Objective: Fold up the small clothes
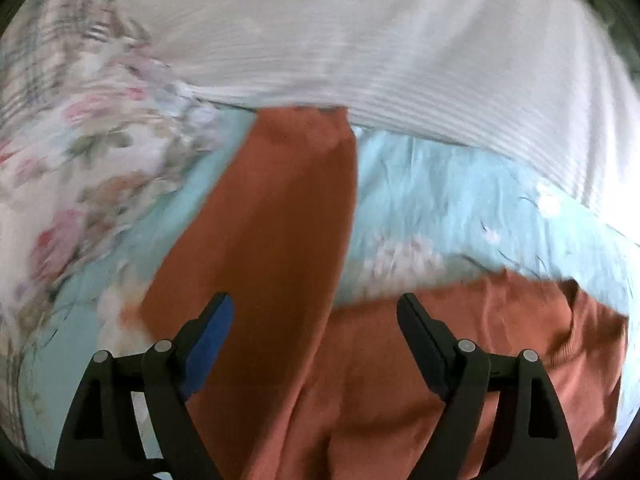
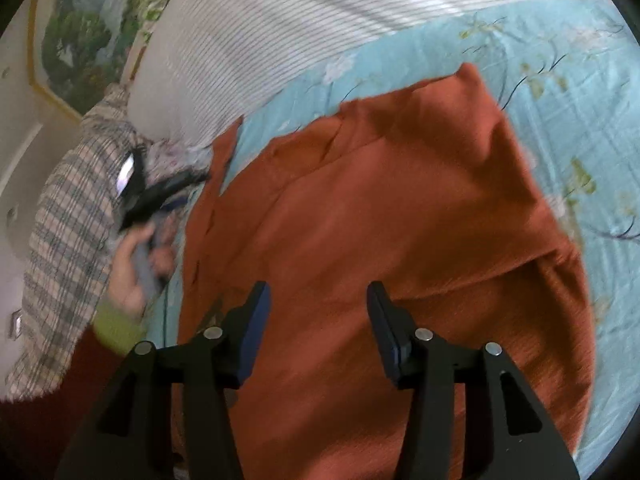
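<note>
I judge one fold is just laid and I am between grips. My left gripper (image 1: 314, 312) stands wide apart and my right gripper (image 2: 318, 300) stands moderately apart; neither has cloth between its pads. Both hang above the rust-orange knit garment (image 2: 400, 220), which lies on the pale blue flower-printed bedsheet (image 2: 560, 80), just beside the white ribbed pillow (image 2: 260, 40) along the sheet's far edge. One long sleeve (image 1: 280, 200) runs straight away from me, its cuff touching the pillow. The body spreads broad toward the sheet's right side. Next I would pinch that sleeve and carry it across the body.
</note>
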### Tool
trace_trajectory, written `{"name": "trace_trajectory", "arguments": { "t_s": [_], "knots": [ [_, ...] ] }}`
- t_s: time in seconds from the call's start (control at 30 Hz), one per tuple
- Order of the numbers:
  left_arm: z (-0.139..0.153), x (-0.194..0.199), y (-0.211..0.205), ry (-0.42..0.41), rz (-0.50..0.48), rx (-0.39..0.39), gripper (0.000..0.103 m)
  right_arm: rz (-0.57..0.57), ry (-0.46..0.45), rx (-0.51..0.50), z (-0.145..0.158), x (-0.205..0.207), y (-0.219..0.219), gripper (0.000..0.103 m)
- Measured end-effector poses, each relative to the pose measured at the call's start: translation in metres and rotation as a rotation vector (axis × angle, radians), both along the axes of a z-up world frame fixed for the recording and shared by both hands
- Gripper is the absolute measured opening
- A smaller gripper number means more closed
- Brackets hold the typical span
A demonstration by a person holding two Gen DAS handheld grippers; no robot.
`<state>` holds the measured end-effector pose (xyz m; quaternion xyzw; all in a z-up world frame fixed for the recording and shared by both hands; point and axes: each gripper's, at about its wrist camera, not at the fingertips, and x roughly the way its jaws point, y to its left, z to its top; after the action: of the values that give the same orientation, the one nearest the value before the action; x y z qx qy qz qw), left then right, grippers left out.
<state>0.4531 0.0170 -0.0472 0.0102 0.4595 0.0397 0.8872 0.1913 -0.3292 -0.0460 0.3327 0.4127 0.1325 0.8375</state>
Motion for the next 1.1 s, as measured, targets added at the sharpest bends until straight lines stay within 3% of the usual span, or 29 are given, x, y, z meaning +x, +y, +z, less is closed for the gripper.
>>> {"name": "trace_trajectory", "arguments": {
  "t_s": [0.17, 0.23, 0.27, 0.3, 0.33, 0.47, 0.63, 0.9, 1.0, 1.1],
  "knots": [
    [-0.017, 0.071, -0.012, 0.023, 0.033, 0.152, 0.084, -0.022, 0.012, 0.009, -0.002, -0.003, -0.01, 0.052],
    [-0.027, 0.091, -0.012, 0.04, 0.043, 0.206, 0.071, -0.034, 0.015, 0.012, -0.002, -0.003, -0.016, 0.052],
    [-0.031, 0.098, -0.009, 0.053, 0.039, 0.207, 0.043, -0.043, 0.017, 0.005, -0.003, -0.004, -0.018, 0.052],
    [-0.034, 0.102, -0.004, 0.071, 0.027, 0.168, 0.009, -0.049, 0.019, 0.001, -0.003, -0.005, -0.02, 0.052],
    [-0.033, 0.101, 0.001, 0.078, 0.022, 0.126, 0.004, -0.055, 0.02, 0.001, -0.003, -0.006, -0.022, 0.052],
    [-0.007, 0.066, 0.011, -0.027, -0.016, 0.02, 0.002, -0.068, 0.021, 0.01, -0.006, -0.008, -0.024, 0.052],
    [0.026, -0.006, 0.005, -0.105, -0.123, -0.112, 0.002, -0.076, -0.003, 0.032, 0.0, -0.013, -0.021, 0.052],
    [0.048, -0.136, -0.074, -0.134, -0.403, -0.257, 0.002, -0.119, -0.002, 0.049, 0.002, -0.03, -0.027, 0.052],
    [0.049, -0.177, -0.11, -0.154, -0.502, -0.282, 0.002, -0.133, 0.005, 0.06, -0.001, -0.034, -0.031, 0.052],
    [0.043, -0.198, -0.131, -0.143, -0.586, -0.356, 0.002, -0.15, 0.01, 0.071, -0.004, -0.036, -0.034, 0.052]
  ]
}}
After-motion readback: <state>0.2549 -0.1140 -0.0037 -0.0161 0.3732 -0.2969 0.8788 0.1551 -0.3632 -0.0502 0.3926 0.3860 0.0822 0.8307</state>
